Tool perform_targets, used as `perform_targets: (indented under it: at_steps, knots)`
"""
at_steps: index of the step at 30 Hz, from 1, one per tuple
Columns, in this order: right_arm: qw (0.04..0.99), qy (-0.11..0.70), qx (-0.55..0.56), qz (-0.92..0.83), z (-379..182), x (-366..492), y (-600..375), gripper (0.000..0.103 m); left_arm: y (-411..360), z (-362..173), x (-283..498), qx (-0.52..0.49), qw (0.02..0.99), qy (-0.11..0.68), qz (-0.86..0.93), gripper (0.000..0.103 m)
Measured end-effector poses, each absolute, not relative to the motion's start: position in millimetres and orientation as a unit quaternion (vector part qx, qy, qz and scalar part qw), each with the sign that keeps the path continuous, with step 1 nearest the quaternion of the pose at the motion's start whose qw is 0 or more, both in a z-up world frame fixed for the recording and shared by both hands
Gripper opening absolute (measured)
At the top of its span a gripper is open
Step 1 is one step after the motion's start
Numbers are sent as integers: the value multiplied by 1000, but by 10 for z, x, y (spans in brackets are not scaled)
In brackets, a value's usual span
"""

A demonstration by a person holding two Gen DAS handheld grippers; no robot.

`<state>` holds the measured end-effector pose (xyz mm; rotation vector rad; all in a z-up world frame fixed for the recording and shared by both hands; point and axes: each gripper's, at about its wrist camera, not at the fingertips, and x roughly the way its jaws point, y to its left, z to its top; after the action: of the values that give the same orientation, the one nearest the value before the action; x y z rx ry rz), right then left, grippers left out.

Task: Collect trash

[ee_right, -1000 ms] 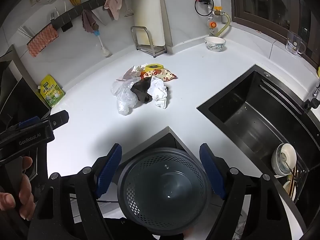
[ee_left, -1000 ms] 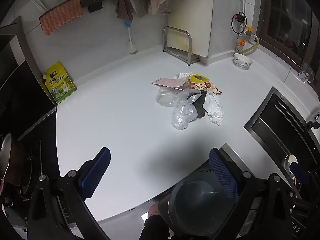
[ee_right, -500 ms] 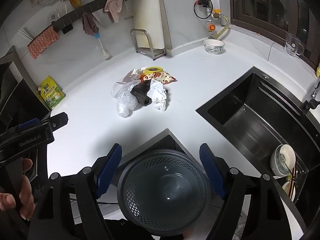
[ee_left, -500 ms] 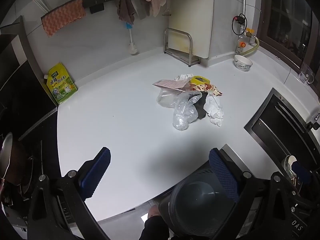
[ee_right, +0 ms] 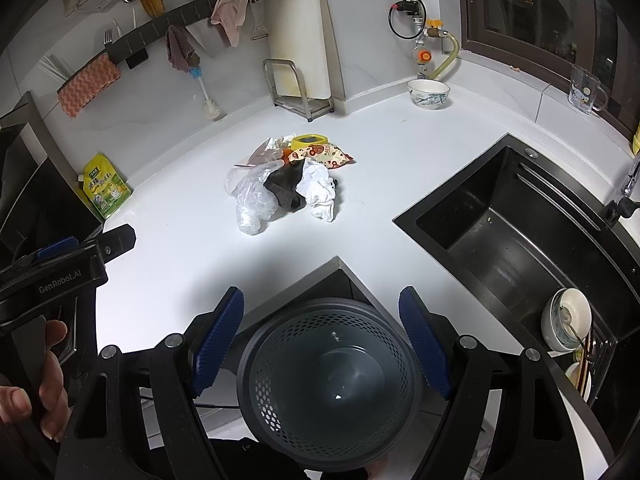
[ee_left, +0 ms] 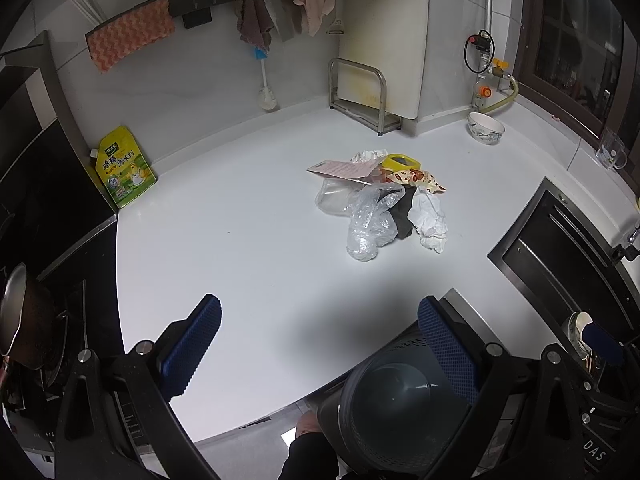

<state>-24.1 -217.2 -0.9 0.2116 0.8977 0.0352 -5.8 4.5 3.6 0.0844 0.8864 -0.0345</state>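
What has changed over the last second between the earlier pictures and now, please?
Very little. Both views have shifted slightly, so the trash pile sits a touch lower in frame; both grippers seem to have eased forward a little. Nothing was gripped or released: the left gripper and right gripper stay open and empty. The pile and the grey bin below the counter edge are as before.

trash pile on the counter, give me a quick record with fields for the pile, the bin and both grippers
trash pile: heaped mid-counter; clear plastic bag, dark scrap, crumpled white tissue, printed snack wrapper, yellow piece on top
bin: dark perforated basket below the counter's front edge, looks empty
left gripper: open, holding nothing, short of the pile
right gripper: open, holding nothing, above the bin
counter: white
sink: black, to the right of the pile
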Motion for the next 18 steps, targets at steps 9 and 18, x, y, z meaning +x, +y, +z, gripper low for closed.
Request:
perform_targets:
  at_steps: [9, 18]
  knots:
    - [897, 431, 99, 16, 10, -250, -2141, 76, 84, 101, -61, 37, 903, 428, -16, 97]
    - [897, 430, 98, 16, 20, -262, -2113, 76, 83, 98, -68, 37, 903, 427, -15, 97]
